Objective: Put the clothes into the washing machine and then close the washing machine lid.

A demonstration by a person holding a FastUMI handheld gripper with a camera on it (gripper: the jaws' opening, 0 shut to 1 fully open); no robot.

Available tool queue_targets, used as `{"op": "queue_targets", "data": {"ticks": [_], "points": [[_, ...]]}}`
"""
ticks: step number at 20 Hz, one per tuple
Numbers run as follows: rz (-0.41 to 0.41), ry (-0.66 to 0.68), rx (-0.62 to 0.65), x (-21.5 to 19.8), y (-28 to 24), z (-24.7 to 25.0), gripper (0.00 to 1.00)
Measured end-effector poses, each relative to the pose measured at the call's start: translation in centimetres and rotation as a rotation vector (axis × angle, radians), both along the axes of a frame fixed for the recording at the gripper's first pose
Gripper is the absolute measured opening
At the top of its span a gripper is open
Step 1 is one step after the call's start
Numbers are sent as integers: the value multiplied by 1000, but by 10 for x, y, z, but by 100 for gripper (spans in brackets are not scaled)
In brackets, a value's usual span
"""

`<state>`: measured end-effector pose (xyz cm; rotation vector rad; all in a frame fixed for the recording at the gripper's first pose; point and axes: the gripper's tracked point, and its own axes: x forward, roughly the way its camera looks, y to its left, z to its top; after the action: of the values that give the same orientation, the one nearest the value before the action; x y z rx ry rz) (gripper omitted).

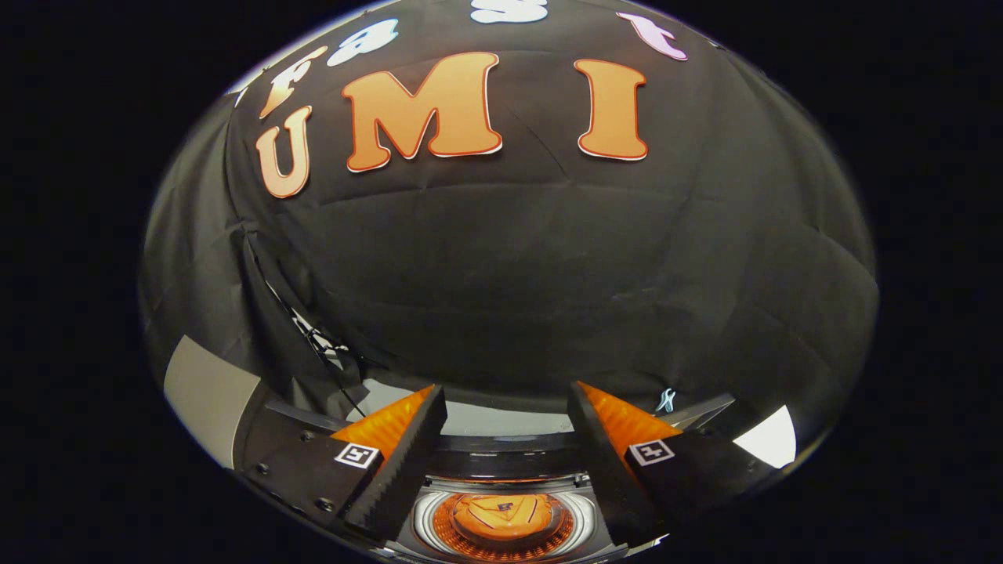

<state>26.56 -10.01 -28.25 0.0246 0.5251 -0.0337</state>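
**A:** so what's seen at the bottom of the frame here?

**B:** The gripper (505, 423) is seen at the bottom centre, with its two fingers (400, 462) spread wide apart. Nothing is held between them, and nothing is touched by either one. A small square marker is carried on each finger.

**A:** and the washing machine?

**B:** The washing machine (501, 462) is found at the very bottom, low down between the fingers and a bit beyond them. It's viewed from above, the round drum opening is exposed, and the lid (501, 419) is seen raised behind the opening. The clothes (501, 518) are seen inside the drum as an orange bundle, ringed by the drum's pale rim. Whether the bundle is lying loose or packed down can't be told, it's too small in the shot.

**A:** anything else around?

**B:** The whole upper and middle part of the frame is taken up by the black cloth wall (548, 258). A thin cable (309, 333) is seen running down the cloth at lower left. A pale panel (208, 395) is seen at the far lower left.
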Motion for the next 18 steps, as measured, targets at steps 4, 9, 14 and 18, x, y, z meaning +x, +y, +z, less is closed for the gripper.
{"op": "queue_targets", "data": {"ticks": [4,9,14,18], "points": [[7,-37,-3,-28,2,-1,100],[-1,-25,-4,-66,5,-8,100],[-9,19,8,-112,9,-26,100],[-18,75,22,-147,8,-50,100]]}}
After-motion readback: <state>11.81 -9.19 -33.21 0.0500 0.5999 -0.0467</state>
